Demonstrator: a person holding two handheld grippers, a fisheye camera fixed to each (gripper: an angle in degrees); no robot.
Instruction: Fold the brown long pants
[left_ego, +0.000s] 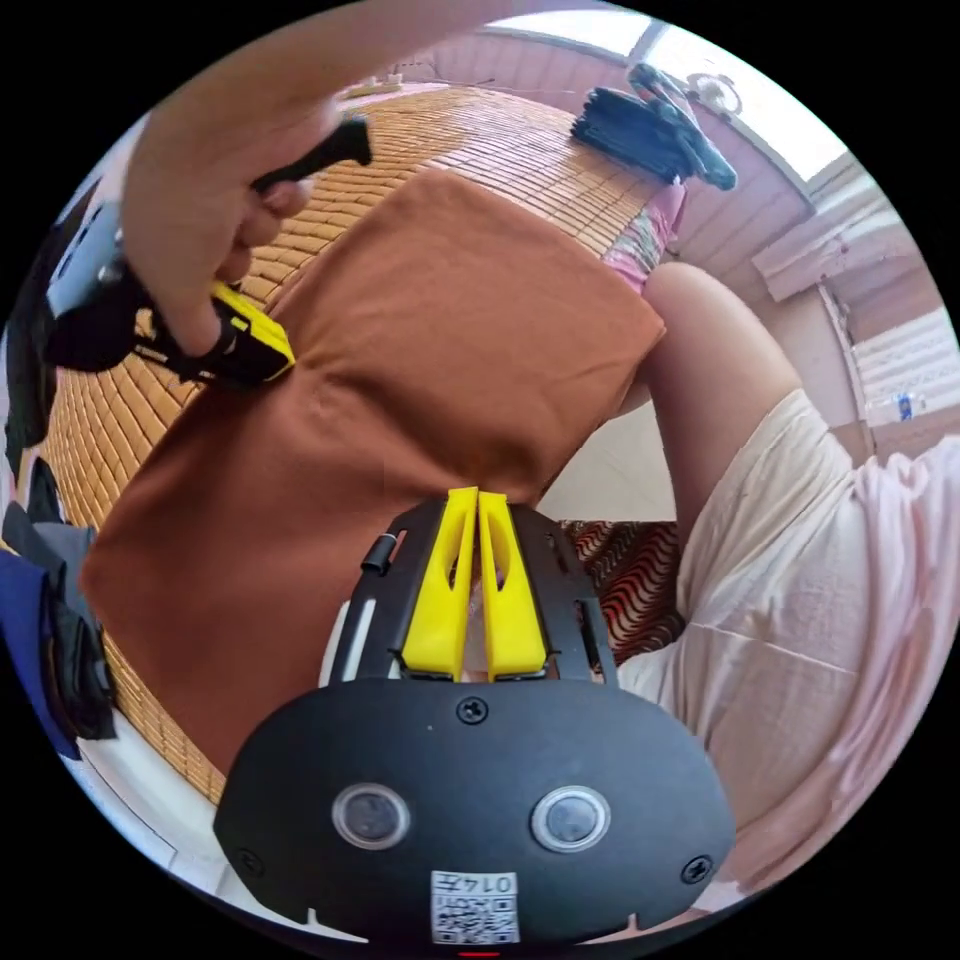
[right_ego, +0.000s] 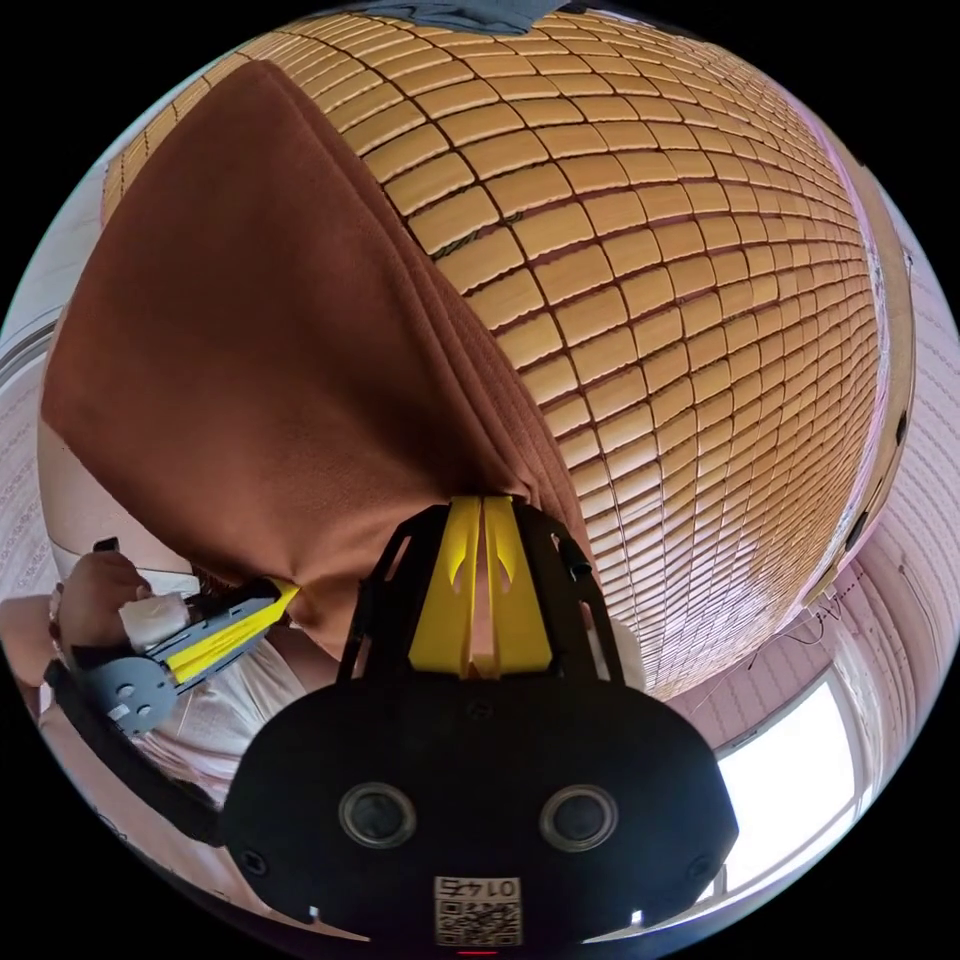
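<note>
Left yellow two-jaw tongs (left_ego: 478, 500), pressed together at the near edge of the folded brown long pants (left_ego: 390, 370), pinching that edge as far as the left gripper view allows; jaw tips nearly touching, cloth reaching right to them. Right yellow two-jaw tongs (right_ego: 484, 505), likewise drawn together, tips buried in the stacked fold edges of the same brown cloth (right_ego: 270, 330) in the right gripper view. Seen again in the left gripper view, right tongs (left_ego: 262, 352) held in a bare hand (left_ego: 215, 190), yellow tips touching the far side edge of the pants. In the right gripper view, left tongs (right_ego: 255, 612) at the lower left, yellow tips meeting the corner of the brown cloth.

Pants folded into a broad flat panel, lying on a woven bamboo-tile mat (right_ego: 660, 330) covering a bed, one edge of the panel hanging past the mat's border. Stack of folded dark blue-green clothes (left_ego: 640, 125) farther off on the mat, well apart from the pants. Dark garments (left_ego: 50, 560) heaped at the mat's side. Knee and pale shorts (left_ego: 800, 600) of the person just beside the pants' overhanging edge.
</note>
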